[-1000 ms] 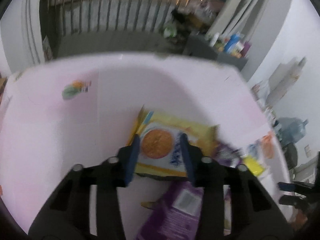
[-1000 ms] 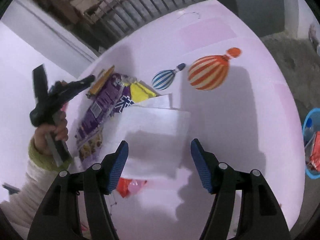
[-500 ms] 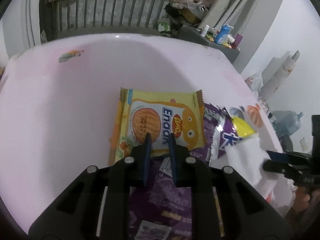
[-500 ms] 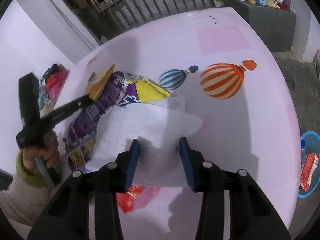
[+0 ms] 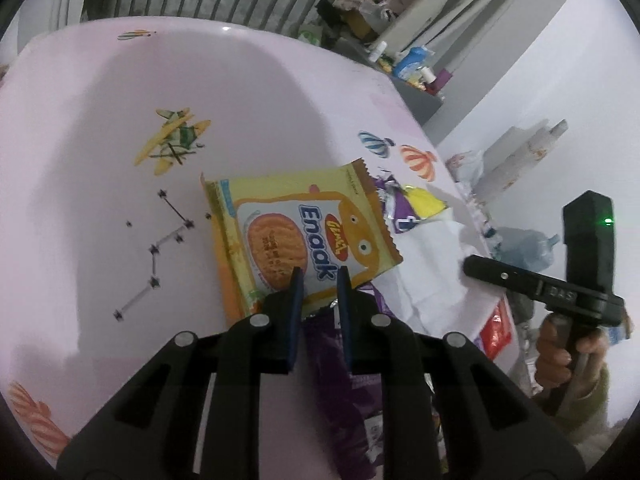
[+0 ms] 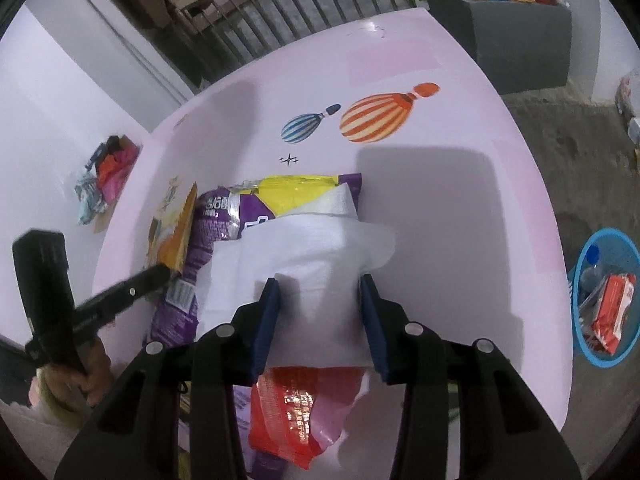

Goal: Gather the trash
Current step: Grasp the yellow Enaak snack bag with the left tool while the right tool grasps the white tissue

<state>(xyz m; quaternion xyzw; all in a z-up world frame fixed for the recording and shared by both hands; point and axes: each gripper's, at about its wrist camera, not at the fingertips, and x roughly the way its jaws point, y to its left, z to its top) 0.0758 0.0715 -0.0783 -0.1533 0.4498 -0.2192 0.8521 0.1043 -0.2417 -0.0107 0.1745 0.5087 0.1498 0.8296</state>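
My left gripper (image 5: 320, 284) is shut on the near edge of a yellow Enaak snack wrapper (image 5: 296, 220), which juts forward over the pink table (image 5: 100, 160). A purple wrapper (image 5: 360, 392) lies beneath the fingers. The right wrist view shows that wrapper (image 6: 176, 240) edge-on at the left gripper's tip (image 6: 160, 274). My right gripper (image 6: 318, 300) is shut on a bunched white tissue (image 6: 320, 248). The tissue covers part of a purple-and-yellow wrapper (image 6: 296, 192). A red wrapper (image 6: 296, 412) lies under the right fingers.
A blue basket (image 6: 580, 280) holding a red pack and a bottle stands on the floor to the right of the table. A grey cabinet (image 6: 520, 32) and a metal railing (image 6: 280, 8) are behind. A pile of scraps (image 6: 108, 176) lies on the floor at left.
Both grippers were open a second ago. The left one closed on the yellow wrapper and travelled across the table with it. The right one closed on the white tissue and bunched it.
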